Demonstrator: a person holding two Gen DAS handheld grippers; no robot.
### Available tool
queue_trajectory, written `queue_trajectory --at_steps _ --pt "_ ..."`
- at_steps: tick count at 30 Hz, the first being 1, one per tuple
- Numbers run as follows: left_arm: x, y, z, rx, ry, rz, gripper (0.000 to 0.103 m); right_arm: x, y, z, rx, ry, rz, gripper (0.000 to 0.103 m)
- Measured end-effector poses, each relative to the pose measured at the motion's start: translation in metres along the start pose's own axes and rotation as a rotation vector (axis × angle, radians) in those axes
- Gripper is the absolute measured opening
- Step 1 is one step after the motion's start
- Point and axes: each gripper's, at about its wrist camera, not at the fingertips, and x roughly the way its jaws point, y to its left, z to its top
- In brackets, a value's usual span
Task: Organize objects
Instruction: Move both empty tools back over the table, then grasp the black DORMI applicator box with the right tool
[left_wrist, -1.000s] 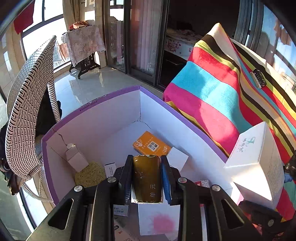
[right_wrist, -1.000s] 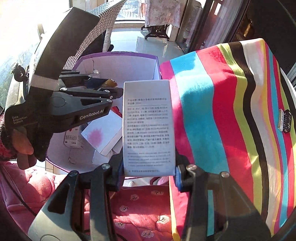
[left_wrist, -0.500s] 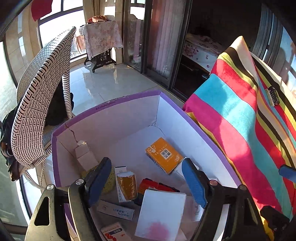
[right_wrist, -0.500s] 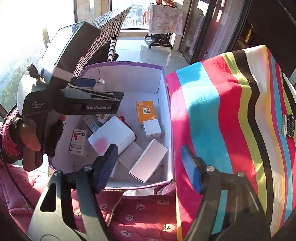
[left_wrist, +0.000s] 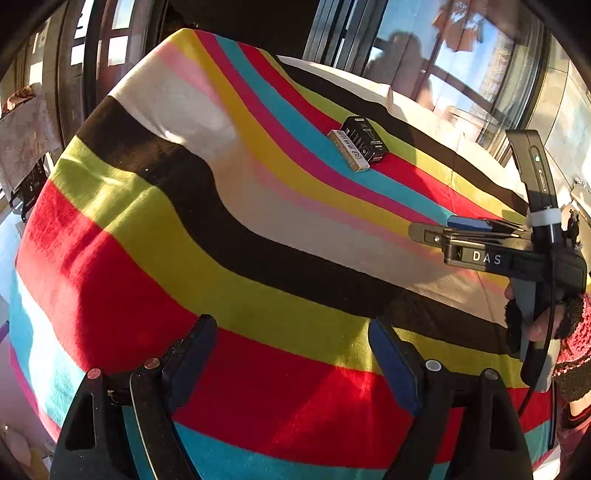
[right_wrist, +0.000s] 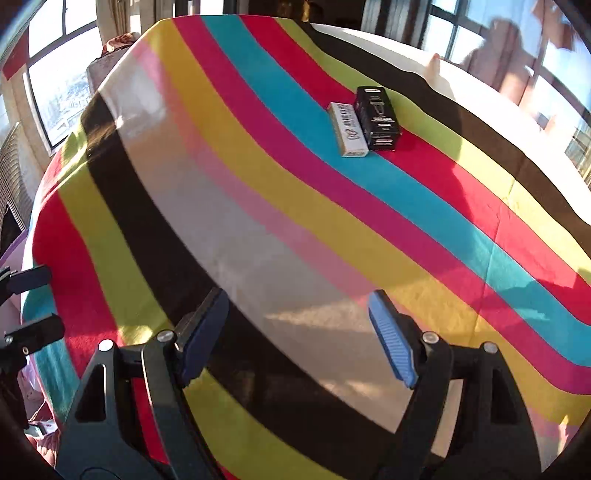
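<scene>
I am holding the left gripper (left_wrist: 291, 354) wide apart with nothing between its blue ribbed pads, hovering over the fuzzy striped blanket (left_wrist: 229, 236) filling the middle of the frame. The right gripper (right_wrist: 297, 332) is spread just as wide and is gripping nothing. In the upper centre of both views, a glossy black box (right_wrist: 377, 117) and a slim white box (right_wrist: 348, 129) are lying side by side, touching, on the red and teal stripes. At the right edge of the left view, I am seeing my other tool side-on, its matte black body marked "DAS".
</scene>
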Motion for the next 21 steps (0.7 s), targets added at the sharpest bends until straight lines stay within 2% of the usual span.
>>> queue_trajectory --at_steps 2,4,6,11,13,16,19,21 --pt "0.022 -0.006 0.011 -0.003 0.035 0.001 0.086 0.013 -0.023 0.024 0.029 -0.017 -0.021 0.081" --pt "0.029 -0.009 0.016 0.004 0.023 0.023 0.086 0.027 -0.038 0.051 0.048 -0.041 -0.035 0.081" --pt "0.03 -0.009 0.017 0.006 0.014 0.013 0.088 0.043 -0.051 0.076 0.08 -0.052 -0.062 0.081" --pt "0.031 -0.008 0.016 0.002 0.0 0.001 0.09 0.093 -0.067 0.128 0.13 -0.031 -0.044 0.081" --pt "0.032 -0.009 0.017 0.005 0.002 -0.001 0.092 0.11 -0.066 0.142 0.104 -0.022 -0.059 0.081" --pt "0.032 -0.008 0.018 0.005 0.003 -0.005 0.093 0.132 -0.073 0.153 0.09 0.004 -0.166 0.081" --pt "0.034 -0.008 0.019 0.014 0.008 -0.007 0.096 0.145 -0.086 0.151 0.136 0.01 -0.141 0.08" --pt "0.036 -0.01 0.019 0.029 0.016 0.0 0.098 0.14 -0.084 0.144 0.11 -0.005 -0.096 0.054"
